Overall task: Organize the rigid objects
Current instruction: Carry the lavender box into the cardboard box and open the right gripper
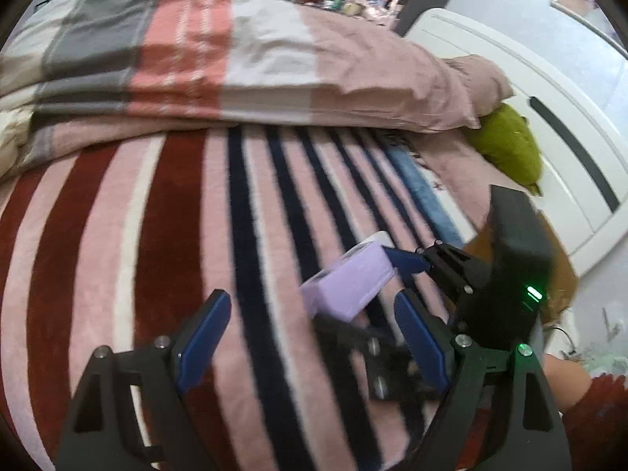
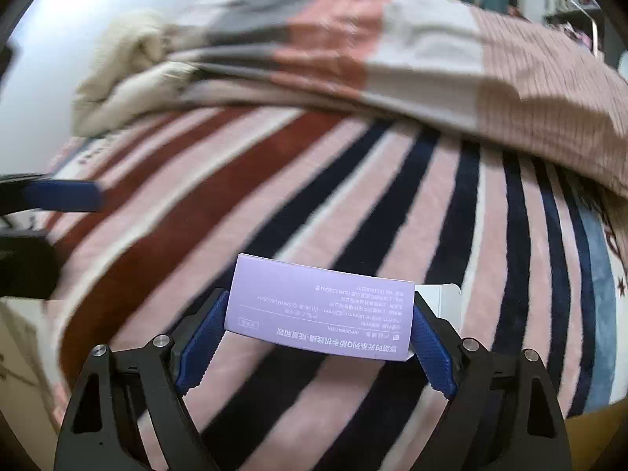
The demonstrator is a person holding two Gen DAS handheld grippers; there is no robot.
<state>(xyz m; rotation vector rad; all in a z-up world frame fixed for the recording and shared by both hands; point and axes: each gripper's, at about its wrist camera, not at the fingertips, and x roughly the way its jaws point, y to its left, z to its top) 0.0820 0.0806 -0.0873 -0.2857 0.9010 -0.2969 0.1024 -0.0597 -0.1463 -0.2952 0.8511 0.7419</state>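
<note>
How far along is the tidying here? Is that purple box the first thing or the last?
Hard to say first or last. Nothing put away is visible. In hand: the right tool grips the purple box above the striped blanket. The left tool is open and empty. Left to do: setting the box down; its destination is not in view.

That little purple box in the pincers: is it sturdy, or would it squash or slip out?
The purple box looks like thin printed card, so probably light and crushable if squeezed hard. The right hand-held gripper clamps its two short ends with ribbed blue pads, so slipping seems unlikely. Its flat faces mean it shouldn't roll.
</note>
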